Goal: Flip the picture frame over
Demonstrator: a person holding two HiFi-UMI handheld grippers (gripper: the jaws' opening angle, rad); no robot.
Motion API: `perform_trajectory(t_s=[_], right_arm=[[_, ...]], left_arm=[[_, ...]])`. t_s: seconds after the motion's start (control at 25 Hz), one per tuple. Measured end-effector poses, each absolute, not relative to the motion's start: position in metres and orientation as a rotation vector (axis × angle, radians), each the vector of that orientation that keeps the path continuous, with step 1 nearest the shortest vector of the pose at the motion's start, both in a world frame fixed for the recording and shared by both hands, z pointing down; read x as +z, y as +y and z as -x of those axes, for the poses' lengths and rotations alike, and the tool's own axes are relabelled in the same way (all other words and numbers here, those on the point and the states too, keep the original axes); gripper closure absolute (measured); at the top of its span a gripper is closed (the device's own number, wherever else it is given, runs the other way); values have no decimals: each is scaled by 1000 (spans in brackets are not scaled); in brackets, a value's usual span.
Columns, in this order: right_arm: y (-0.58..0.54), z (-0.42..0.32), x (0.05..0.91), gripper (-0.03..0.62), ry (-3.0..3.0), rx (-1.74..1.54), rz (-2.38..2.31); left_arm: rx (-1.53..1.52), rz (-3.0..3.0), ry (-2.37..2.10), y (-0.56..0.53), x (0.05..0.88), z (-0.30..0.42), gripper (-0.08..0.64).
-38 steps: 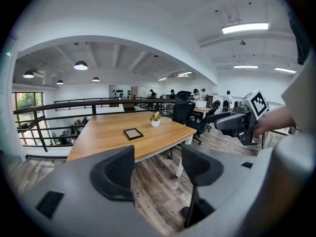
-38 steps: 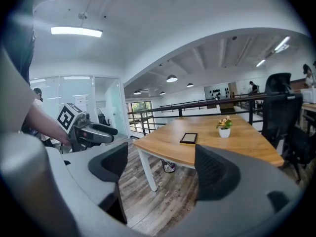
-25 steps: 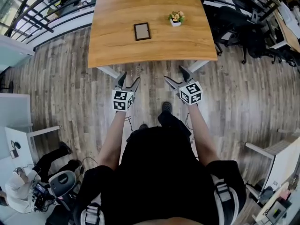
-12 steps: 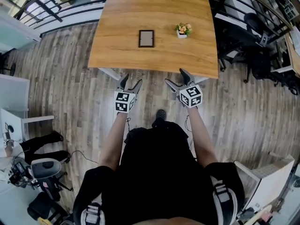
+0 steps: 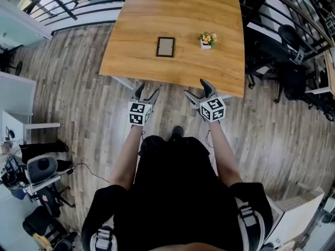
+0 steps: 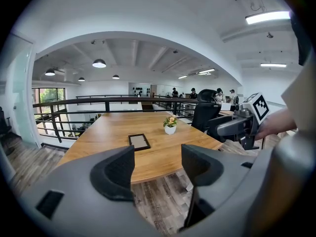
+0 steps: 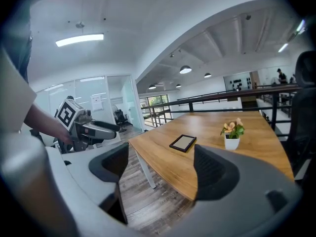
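Observation:
A dark-rimmed picture frame (image 5: 165, 46) lies flat on the wooden table (image 5: 136, 61), glass side up, also visible as the frame (image 6: 139, 141) in the left gripper view and the frame (image 7: 183, 142) in the right gripper view. My left gripper (image 5: 145, 93) is open and empty, held over the floor just short of the table's near edge. My right gripper (image 5: 197, 89) is open too, level with that edge, nothing between its jaws. Both are well short of the frame.
A small white pot of flowers (image 5: 207, 39) stands right of the frame. Black office chairs (image 5: 282, 56) crowd the table's right side, a black railing (image 5: 73, 1) runs behind it. A white desk (image 5: 21, 124) and a chair stand at the left.
The person has stepped toward the table; table and frame sit nearer and more centred in the head view. Both grippers remain open in front of the body.

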State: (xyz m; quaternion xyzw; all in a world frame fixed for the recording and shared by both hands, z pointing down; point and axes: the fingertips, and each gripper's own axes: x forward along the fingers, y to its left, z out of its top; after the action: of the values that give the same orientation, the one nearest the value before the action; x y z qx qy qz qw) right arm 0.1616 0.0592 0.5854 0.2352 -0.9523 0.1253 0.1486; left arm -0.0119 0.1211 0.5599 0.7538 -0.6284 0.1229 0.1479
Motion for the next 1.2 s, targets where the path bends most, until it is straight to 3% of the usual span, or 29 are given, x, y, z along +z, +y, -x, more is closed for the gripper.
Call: perform_trajectory(t_s=[1.2], right_arm=[[-19,-127,595,184,-2704,412,-750]], left_arm=[[385,-2208,-1737,28,569,48,258]])
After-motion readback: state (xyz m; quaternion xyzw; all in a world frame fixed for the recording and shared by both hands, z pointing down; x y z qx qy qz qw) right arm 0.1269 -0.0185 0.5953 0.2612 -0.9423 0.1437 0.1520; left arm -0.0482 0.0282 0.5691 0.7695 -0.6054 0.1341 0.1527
